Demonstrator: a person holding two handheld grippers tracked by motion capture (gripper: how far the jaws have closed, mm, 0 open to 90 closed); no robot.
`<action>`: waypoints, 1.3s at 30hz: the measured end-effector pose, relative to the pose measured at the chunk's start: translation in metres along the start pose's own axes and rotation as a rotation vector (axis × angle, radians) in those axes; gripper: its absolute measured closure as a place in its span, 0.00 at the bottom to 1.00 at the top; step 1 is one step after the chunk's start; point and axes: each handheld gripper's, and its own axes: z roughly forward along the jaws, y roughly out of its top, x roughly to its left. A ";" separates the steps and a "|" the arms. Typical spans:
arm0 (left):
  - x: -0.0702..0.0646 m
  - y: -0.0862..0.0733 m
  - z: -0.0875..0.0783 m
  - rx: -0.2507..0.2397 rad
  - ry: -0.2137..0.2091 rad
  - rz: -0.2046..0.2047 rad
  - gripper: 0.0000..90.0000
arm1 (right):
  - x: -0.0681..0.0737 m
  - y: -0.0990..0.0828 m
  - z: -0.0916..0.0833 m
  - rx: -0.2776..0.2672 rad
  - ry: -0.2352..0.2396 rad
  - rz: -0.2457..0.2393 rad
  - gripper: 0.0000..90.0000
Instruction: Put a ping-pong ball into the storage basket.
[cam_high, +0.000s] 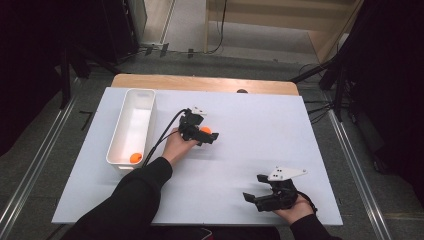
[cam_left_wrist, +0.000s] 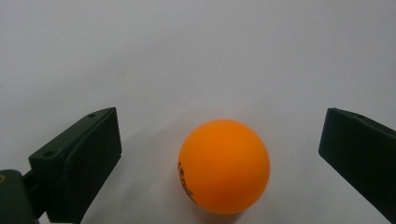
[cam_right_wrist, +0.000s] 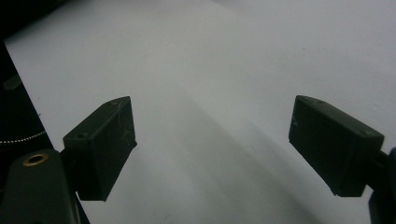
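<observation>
Left gripper (cam_high: 206, 136): held in the person's left hand (cam_high: 178, 144) near the middle of the table, jaws spread wide on either side of an orange ping-pong ball (cam_high: 205, 130)
Ball between the jaws: in the left gripper view the orange ping-pong ball (cam_left_wrist: 223, 166) rests on the white surface with a clear gap to each black jaw, a little nearer the left one; dark printed lettering shows low on its left side
Grip: neither jaw touches the ball, so nothing is pinched
Right gripper (cam_high: 256, 187): held in the person's right hand (cam_high: 298, 207) near the front right part of the table, well apart from the left gripper, jaws pointing towards the left of the high view
Right jaws: spread wide in the right gripper view (cam_right_wrist: 212, 149), bare white surface between them, holding nothing
White bin (cam_high: 148, 107): long rectangular tub standing lengthwise on the left part of the table, just beside the left forearm
Second ball (cam_high: 135, 157): another orange ping-pong ball lying inside the bin at its near end
Table (cam_high: 260, 125): white top with a strip of light wood showing along its far edge
Sleeve (cam_high: 131, 197): black, covering the left forearm that reaches in from the bottom edge of the high view
Cable (cam_high: 162, 134): black, trailing from the left gripper back past the bin's right wall
</observation>
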 end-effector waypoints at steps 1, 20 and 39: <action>0.000 -0.001 0.001 0.005 0.002 0.005 0.00 | 0.000 0.000 0.000 0.000 0.000 0.000 0.15; -0.010 -0.008 0.010 0.054 0.094 0.128 0.00 | 0.000 -0.001 0.000 0.003 -0.002 -0.008 0.15; -0.011 -0.013 0.001 0.001 0.114 0.107 0.26 | 0.001 -0.002 -0.001 0.008 -0.001 -0.009 0.15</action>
